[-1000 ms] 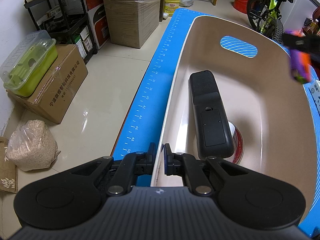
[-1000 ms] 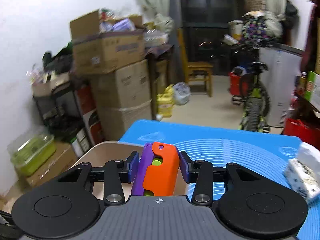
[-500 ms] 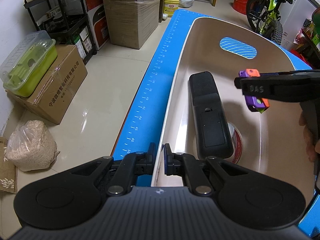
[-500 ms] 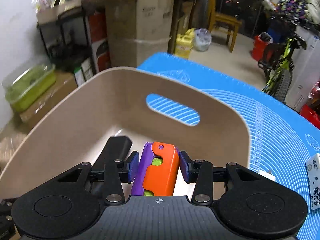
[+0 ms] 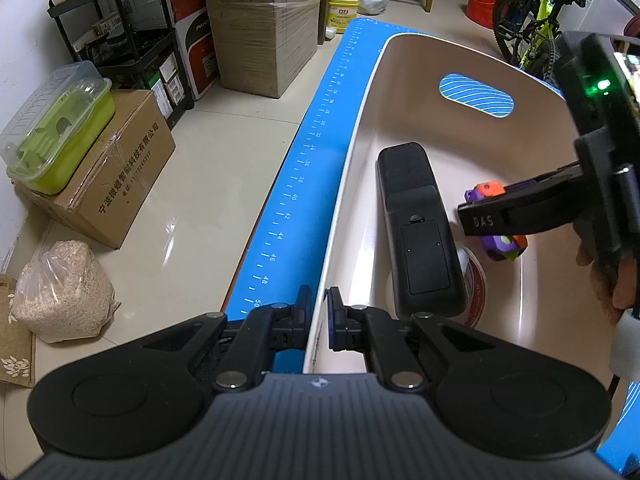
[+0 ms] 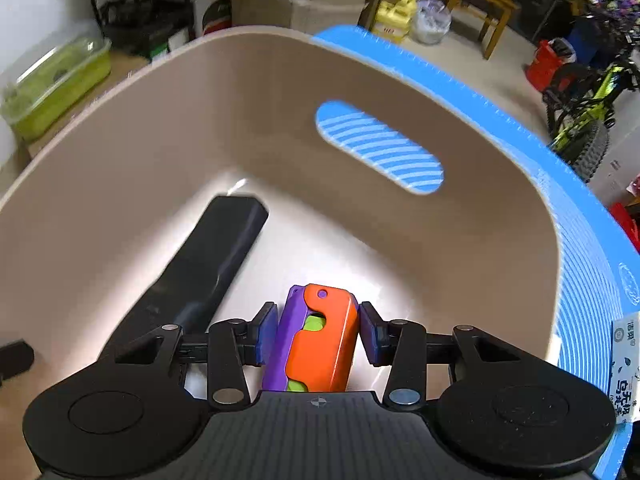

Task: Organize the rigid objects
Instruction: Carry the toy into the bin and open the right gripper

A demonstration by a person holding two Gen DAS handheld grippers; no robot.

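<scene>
A beige plastic bin (image 5: 356, 152) (image 6: 132, 128) with a handle slot stands on a blue mat (image 5: 304, 168). My left gripper (image 5: 319, 312) is shut on the bin's near rim. Inside lies a black remote (image 5: 420, 232) (image 6: 208, 264) face down, partly over a roll of tape (image 5: 476, 280). My right gripper (image 6: 318, 332) is shut on an orange, purple and green toy (image 6: 320, 340) (image 5: 486, 192), held low inside the bin just right of the remote. Whether the toy touches the bin floor I cannot tell.
Left of the mat is tiled floor with cardboard boxes (image 5: 264, 20), a green lidded container (image 5: 56, 128) on a box, a bag of grain (image 5: 64, 292) and a black shelf. A bicycle (image 5: 532, 24) stands behind. A tissue pack (image 6: 628, 364) lies on the mat at right.
My right gripper has tipped downward and carried the toy from above the mat down into the bin, beside the remote. The left gripper has stayed on the rim.
</scene>
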